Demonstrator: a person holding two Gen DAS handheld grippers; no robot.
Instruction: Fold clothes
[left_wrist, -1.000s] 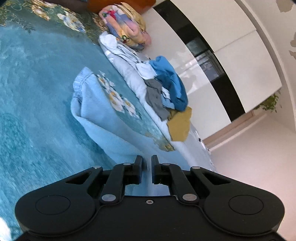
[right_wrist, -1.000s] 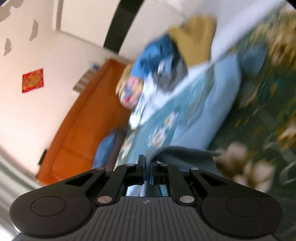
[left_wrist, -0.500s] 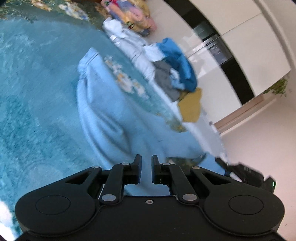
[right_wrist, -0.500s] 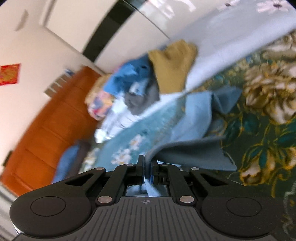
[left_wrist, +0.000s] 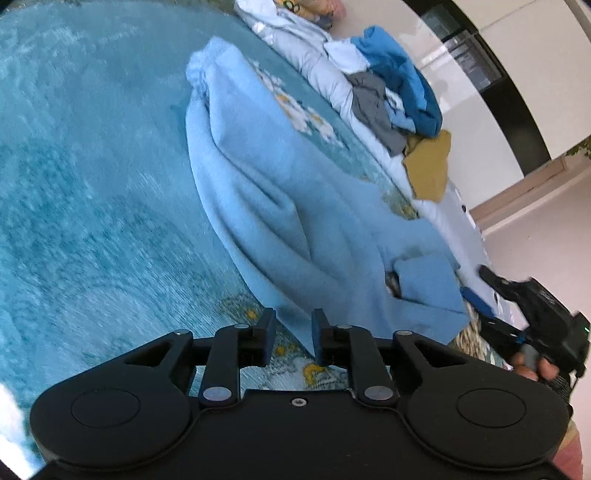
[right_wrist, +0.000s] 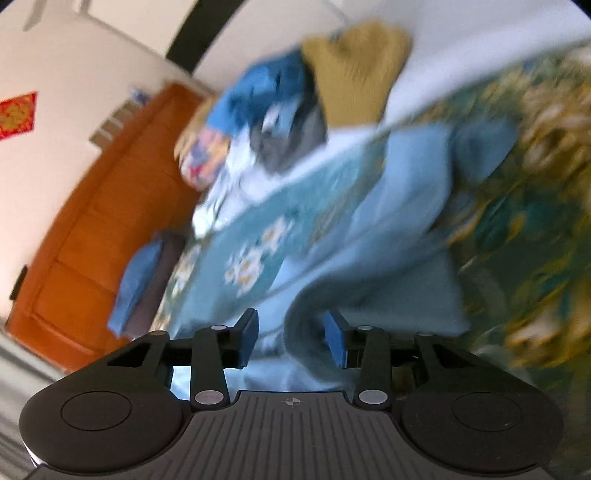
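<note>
Left wrist: my left gripper (left_wrist: 293, 341) is spread with nothing in it, just above a corner of the light blue garment (left_wrist: 295, 206) lying on the bed (left_wrist: 92, 184).
Right wrist: my right gripper (right_wrist: 291, 338) is spread; a garment fold sits loose between its fingers; view blurred.

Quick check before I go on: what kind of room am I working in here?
Most likely a home bedroom. The light blue garment lies on a teal floral bedspread, a pile of unfolded clothes waits along the far edge, and an orange wooden headboard or cabinet stands behind.
</note>
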